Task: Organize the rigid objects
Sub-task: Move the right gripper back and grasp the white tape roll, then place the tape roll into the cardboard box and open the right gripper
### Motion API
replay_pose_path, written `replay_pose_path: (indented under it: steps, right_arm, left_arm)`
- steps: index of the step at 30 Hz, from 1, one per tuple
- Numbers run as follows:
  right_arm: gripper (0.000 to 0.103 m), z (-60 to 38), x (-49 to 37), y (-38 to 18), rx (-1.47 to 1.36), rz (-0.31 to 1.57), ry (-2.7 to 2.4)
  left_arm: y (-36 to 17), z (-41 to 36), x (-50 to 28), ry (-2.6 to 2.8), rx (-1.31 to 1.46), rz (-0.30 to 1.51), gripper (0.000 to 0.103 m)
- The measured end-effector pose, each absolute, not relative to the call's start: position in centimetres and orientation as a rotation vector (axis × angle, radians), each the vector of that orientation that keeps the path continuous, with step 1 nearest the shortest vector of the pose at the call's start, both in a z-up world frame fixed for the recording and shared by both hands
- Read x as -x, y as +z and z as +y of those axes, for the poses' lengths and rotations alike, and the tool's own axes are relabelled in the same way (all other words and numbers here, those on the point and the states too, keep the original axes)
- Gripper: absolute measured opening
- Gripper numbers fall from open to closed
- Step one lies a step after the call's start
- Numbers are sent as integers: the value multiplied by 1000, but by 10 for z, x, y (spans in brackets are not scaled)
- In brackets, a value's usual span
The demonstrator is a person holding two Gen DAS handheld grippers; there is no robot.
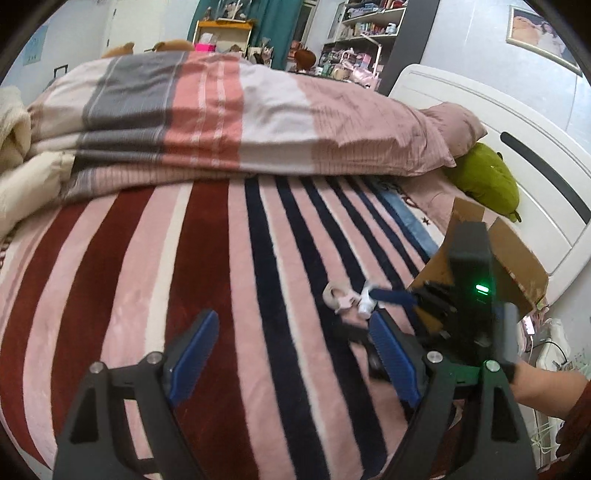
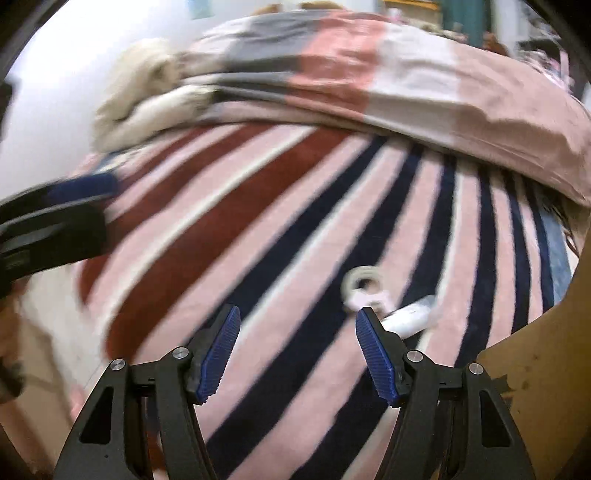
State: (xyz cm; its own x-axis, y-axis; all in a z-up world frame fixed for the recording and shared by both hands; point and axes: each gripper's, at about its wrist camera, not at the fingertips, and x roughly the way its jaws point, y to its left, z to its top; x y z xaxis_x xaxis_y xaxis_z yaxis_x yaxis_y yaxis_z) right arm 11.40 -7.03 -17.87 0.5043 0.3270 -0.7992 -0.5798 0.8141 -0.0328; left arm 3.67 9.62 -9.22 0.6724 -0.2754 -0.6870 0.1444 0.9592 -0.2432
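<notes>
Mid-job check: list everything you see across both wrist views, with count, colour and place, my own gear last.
Tape roll: one, beige, on the blanket ahead of the right gripper.
White object: one, blurred, beside the tape roll.
Cardboard box: one, brown, open, right side of the bed.
Striped blanket: one, pink, red, navy, covering the bed.
Duvet: one, pink and grey, piled behind.
Green plush: one, by the headboard.
Headboard: one, white.
Shelves: cluttered, far back.
Left gripper: open, empty.
Right gripper: open, empty.
</notes>
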Motion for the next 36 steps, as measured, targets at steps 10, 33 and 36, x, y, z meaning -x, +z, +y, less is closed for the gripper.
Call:
replay_pose_path:
  steps: [10,33,36]
  right_arm:
    - [37,-72,-158,-217,387,910,484]
    - [37,-70,-27,-65,483,514,815]
    - [37,-92,-26,-55,489,487,781]
  left_arm:
    - [-98,105,-32,-228,183,807,82]
    - [-37,42,-42,-591,260,767,33]
    - [-26,12,-49,-623,219,762,32]
